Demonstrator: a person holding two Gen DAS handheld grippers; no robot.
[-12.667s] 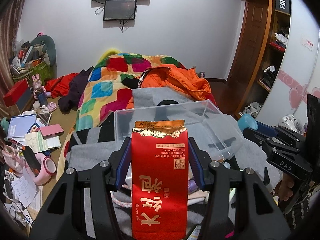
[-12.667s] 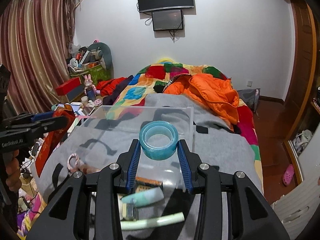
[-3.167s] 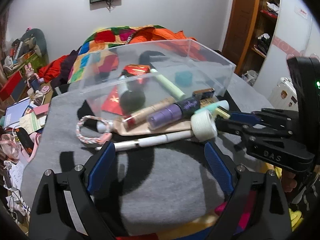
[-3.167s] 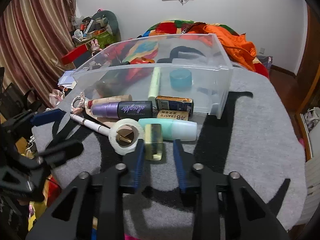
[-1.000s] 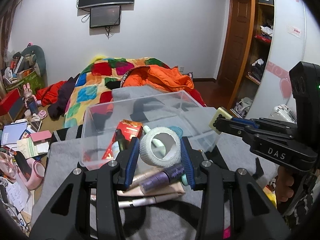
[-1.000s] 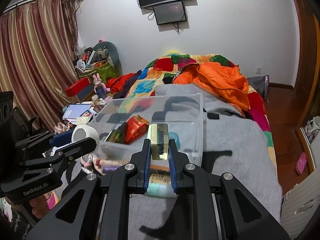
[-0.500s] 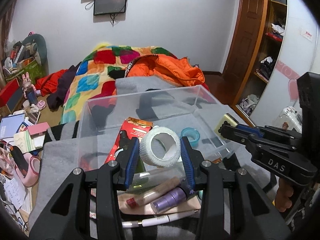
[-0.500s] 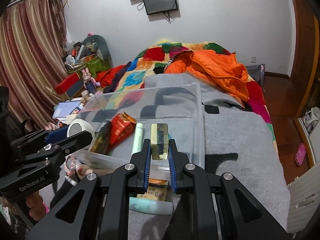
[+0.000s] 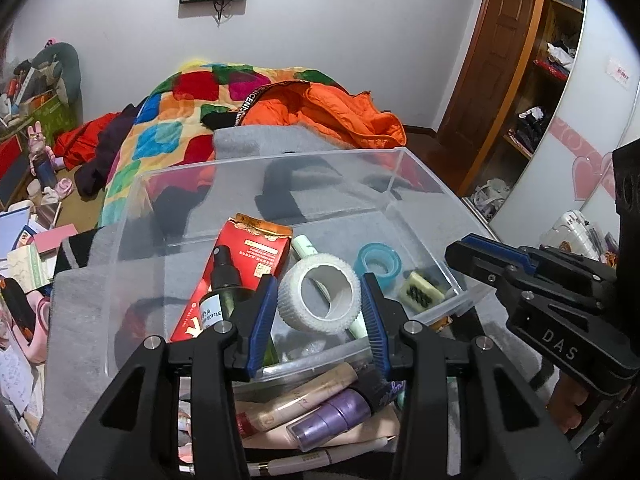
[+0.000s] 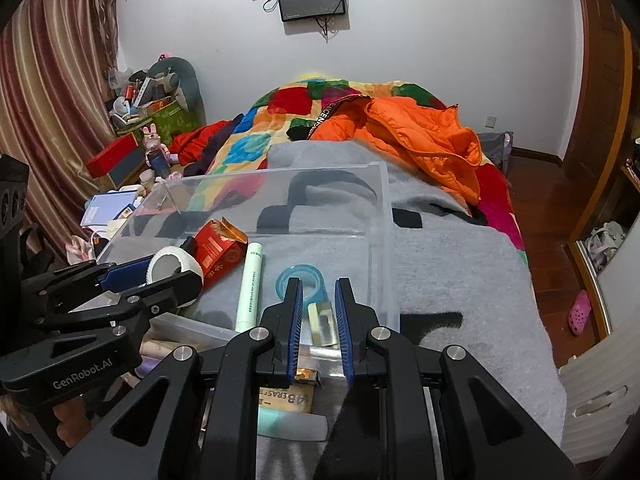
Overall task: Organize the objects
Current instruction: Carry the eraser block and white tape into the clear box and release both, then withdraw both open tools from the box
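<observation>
White gauze tape roll (image 9: 319, 293) sits clamped between the blue pads of my left gripper (image 9: 320, 312), held above the near half of the clear plastic bin (image 9: 424, 176) on the grey blanket (image 10: 460, 264). Below and left of it, inside the bin, lie the red packet (image 9: 256, 252) and the dark spray bottle (image 9: 222, 284); to the right are the pale green tube (image 10: 250, 286), the blue tape ring (image 9: 378, 260) and the small yellowish block (image 9: 420, 290). My right gripper (image 10: 317, 316) hangs over that block with its pads parted and nothing between them, so I judge that one delivered. To do my step well, I should lower the roll into the bare patch near the tube rather than drop it on the bottle, keep the fingers clear of the near wall, and part them only once the roll is low enough not to bounce or roll. Outside the bin, by the near wall, the purple bottle (image 9: 336, 416), beige tube (image 9: 296, 396), white pen (image 9: 312, 456) and eraser box (image 10: 286, 398) wait for later trips. The right tongs should back off so the two tools do not collide.
</observation>
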